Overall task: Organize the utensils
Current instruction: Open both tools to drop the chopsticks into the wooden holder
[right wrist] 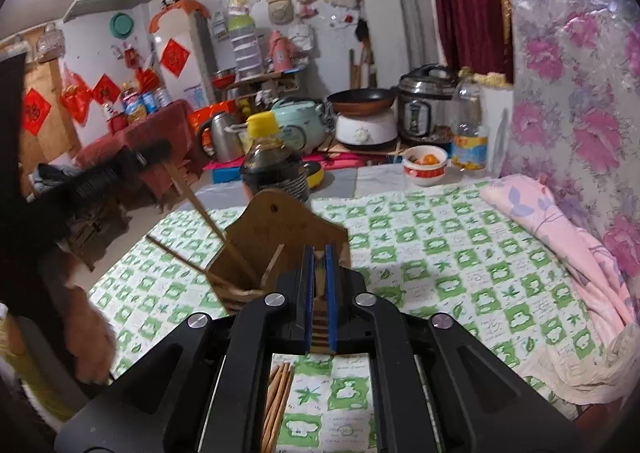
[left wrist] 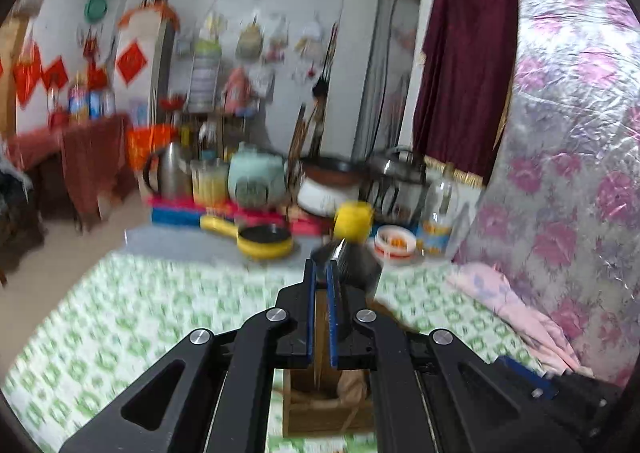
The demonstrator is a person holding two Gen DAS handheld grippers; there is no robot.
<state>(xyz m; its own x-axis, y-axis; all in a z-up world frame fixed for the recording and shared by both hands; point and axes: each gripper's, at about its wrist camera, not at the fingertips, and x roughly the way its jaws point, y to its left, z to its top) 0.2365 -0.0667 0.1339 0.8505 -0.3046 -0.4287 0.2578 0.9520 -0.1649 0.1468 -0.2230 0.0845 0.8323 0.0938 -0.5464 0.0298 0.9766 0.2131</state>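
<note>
Green-and-white checked cloth [right wrist: 460,253] covers the bed; cluttered kitchenware at twelve o'clock. Left tongs [left wrist: 322,273] clench a chopstick [left wrist: 320,333]; right tongs [right wrist: 319,253] nearly clenched, contents unclear.

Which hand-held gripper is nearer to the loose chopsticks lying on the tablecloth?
Right. The right hand-held gripper hangs directly above the loose chopsticks; the left hand-held gripper is farther, up beside the wooden holder.

green-checked cloth [right wrist: 440,253], yellow-capped bottle [right wrist: 276,169]
</note>
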